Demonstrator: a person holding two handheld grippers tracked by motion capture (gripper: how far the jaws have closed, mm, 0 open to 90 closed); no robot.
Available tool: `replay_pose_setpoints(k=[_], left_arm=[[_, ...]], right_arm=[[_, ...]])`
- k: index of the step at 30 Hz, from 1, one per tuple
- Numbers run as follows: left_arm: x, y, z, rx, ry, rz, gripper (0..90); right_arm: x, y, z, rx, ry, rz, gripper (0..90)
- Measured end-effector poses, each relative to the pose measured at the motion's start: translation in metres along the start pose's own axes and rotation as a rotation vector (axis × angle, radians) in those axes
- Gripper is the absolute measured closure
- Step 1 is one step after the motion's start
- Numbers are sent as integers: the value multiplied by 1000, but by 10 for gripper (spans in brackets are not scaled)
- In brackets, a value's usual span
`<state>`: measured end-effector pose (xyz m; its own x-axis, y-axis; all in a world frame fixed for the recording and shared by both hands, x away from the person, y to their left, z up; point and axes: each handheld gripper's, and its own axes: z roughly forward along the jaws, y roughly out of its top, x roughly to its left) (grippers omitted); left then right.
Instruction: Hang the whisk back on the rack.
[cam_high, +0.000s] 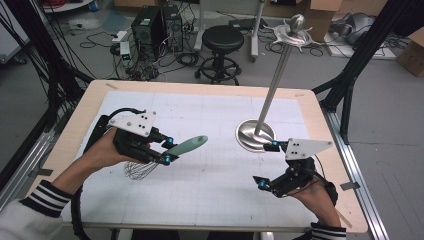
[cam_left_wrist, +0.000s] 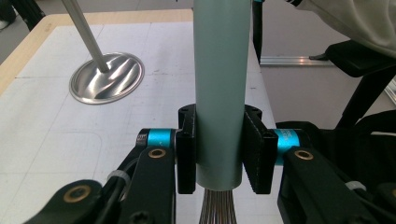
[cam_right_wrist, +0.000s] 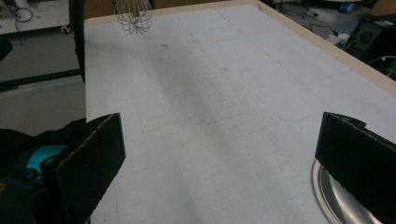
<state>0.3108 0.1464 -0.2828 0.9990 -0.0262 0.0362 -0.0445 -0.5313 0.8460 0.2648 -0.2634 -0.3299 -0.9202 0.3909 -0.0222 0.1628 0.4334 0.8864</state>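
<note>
a: what's the setting?
b: a wooden table (cam_high: 90, 107) under a white gridded mat (cam_high: 210, 170), a black stool (cam_high: 223, 40) and computer towers (cam_high: 156, 25) on the floor behind.
a: and the whisk (cam_high: 172, 152)?
b: clamped by its green handle between the left gripper (cam_high: 166, 150) jaws (wires hang below). the right gripper (cam_high: 267, 165) stands wide apart, empty, just beside the steel stand (cam_high: 255, 135).

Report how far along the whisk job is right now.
Done: the left claw is shut on the whisk by its green handle and holds it above the table, wire loops toward the person. In hand: the whisk is held near the table's left side; the right claw is open and empty beside the steel stand. Left: probably bringing the whisk to that stand, which carries nothing yet.
</note>
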Motion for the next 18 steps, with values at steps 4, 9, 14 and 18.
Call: replay_pose_setpoints(k=[4,9,14,18], left_arm=[[0,0,1,-7,-6,3,695],[-1,1,4,-10,-12,5,694],[-2,2,6,-19,-25,9,695],[-2,2,7,-22,-27,9,695]], right_arm=[[2,12,5,-11,34,-31,6],[3,27,13,0,89,-64,6],[3,44,23,21,130,-99,6],[4,54,29,26,164,-109,6]])
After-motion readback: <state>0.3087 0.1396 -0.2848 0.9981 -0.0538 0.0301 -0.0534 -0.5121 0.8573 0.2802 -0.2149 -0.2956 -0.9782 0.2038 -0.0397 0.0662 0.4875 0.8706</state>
